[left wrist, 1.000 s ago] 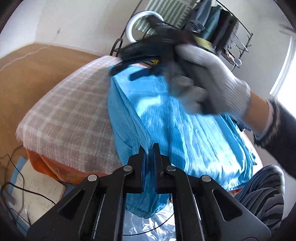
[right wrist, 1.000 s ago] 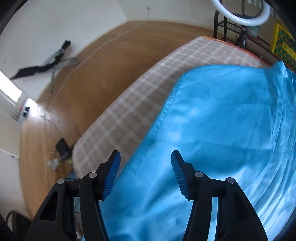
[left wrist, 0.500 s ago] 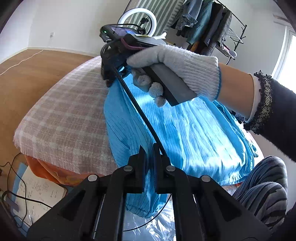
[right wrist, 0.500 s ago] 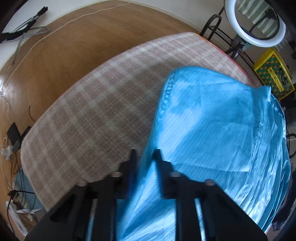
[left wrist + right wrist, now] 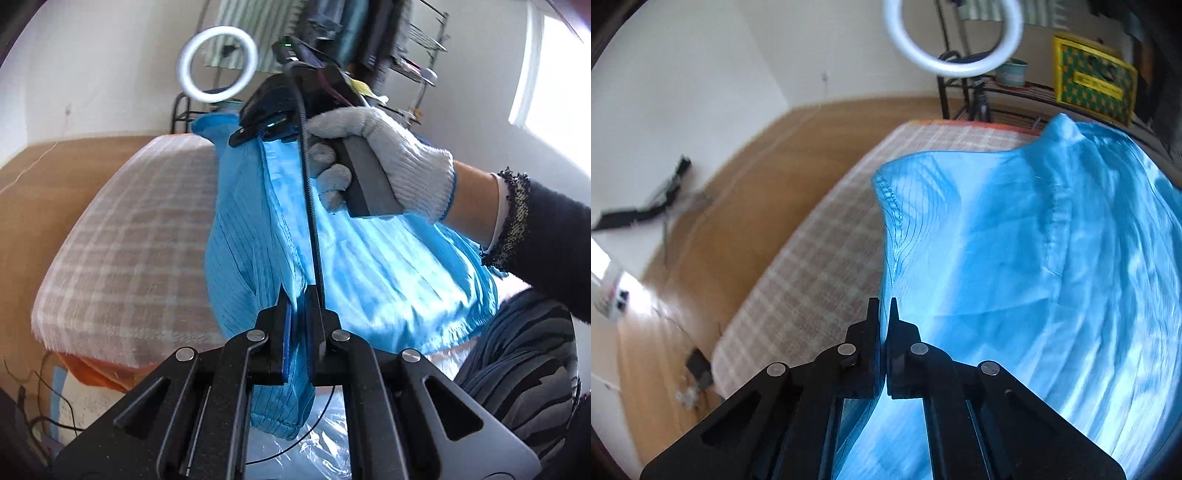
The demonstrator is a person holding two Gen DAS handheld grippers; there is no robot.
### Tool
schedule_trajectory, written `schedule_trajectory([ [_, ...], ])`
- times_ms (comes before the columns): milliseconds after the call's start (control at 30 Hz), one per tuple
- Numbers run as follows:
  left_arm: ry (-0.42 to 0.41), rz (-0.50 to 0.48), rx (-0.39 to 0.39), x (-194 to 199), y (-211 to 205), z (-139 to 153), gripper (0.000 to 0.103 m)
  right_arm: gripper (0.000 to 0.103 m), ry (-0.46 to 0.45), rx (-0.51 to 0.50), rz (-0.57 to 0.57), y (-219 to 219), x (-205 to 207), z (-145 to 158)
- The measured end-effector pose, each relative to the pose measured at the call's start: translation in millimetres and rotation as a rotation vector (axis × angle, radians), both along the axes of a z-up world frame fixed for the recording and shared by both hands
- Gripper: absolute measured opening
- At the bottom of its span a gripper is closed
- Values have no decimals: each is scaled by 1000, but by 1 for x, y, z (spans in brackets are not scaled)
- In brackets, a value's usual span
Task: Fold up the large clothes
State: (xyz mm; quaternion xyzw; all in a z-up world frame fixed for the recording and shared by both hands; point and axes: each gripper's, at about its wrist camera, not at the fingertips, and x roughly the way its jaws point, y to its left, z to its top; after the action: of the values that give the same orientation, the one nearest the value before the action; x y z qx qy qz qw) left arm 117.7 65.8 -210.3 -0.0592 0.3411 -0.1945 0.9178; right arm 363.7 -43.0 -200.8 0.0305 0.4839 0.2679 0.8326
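Since a second ago our right gripper (image 5: pixel 882 314) has clamped the blue garment (image 5: pixel 1015 258), left gripper (image 5: pixel 297 295) likewise pinching it; next, carry this lifted edge toward 3 o'clock.

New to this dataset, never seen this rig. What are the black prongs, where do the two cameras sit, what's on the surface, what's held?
No robot here: a person holds a black two-finger clamp in each hand, each with a fisheye camera looking along its fingers. The prongs at the bottom are those fingers. In the left view, the left gripper is shut on the shiny blue pinstriped garment; the white-gloved hand holds the other clamp. In the right view, the right gripper pinches the garment's edge. The garment lies partly on a beige checked padded surface.
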Motion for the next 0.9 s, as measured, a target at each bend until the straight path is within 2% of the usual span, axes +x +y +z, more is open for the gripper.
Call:
schedule_trajectory([
  [100, 3, -58, 35, 0, -21, 4, 4, 1, -13, 104, -53, -47, -6, 6],
  [233, 13, -140, 64, 0, -50, 5, 4, 1, -19, 183, -148, -113, -16, 1],
  [300, 28, -177, 77, 1, -62, 3, 4, 1, 18, 217, -204, -141, -17, -13],
  [367, 41, -209, 97, 1, -76, -1, 4, 1, 95, 274, -278, -171, -14, -37],
  [500, 75, -259, 117, 1, -96, -13, 4, 1, 199, 310, -376, -202, -1, -73],
  [567, 100, -272, 113, 4, -101, -18, 4, 1, 198, 311, -380, -202, 7, -77],
  [633, 114, -276, 112, 5, -105, -20, 4, 1, 157, 282, -351, -192, 19, -69],
  [700, 125, -274, 106, 6, -105, -21, 4, 1, 128, 234, -313, -180, 27, -63],
  [900, 122, -242, 71, 2, -79, -5, 4, 4, 154, 62, -220, -151, 34, -57],
])
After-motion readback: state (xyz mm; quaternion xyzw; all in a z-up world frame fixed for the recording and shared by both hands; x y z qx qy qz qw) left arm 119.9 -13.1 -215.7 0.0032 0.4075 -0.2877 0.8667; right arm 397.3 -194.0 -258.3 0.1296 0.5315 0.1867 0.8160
